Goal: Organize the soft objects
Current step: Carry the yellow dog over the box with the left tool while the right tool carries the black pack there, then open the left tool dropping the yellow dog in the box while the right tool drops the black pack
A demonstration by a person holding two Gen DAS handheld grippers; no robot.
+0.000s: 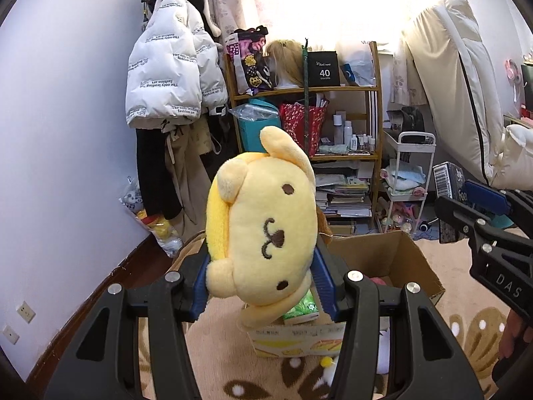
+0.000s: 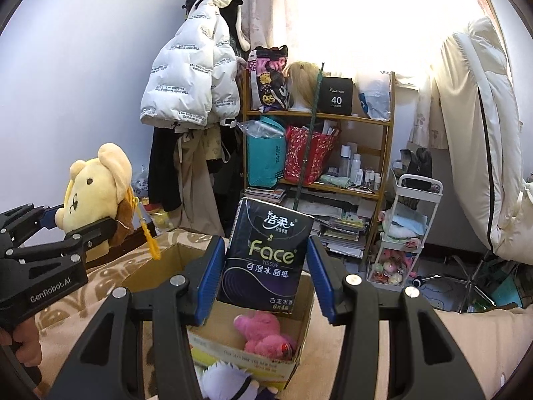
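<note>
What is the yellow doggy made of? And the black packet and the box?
Doggy: soft fuzzy plush, stitched face. Packet: shiny plastic wrap, probably, since it glints; printed "tissue". Box: plain brown cardboard, matte, with folded flaps.

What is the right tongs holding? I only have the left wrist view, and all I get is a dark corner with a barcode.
Observer: A dark tissue pack with "Face" printed on its front, gripped between the right tongs.
Operator: What's in the box? The toy blocks most of it for me.
Observer: A pink plush toy lies inside the cardboard box.
Operator: Anything on the far side of my toy?
Observer: A yellow tassel charm dangles from the back of the yellow plush, which the left tongs grips.
</note>
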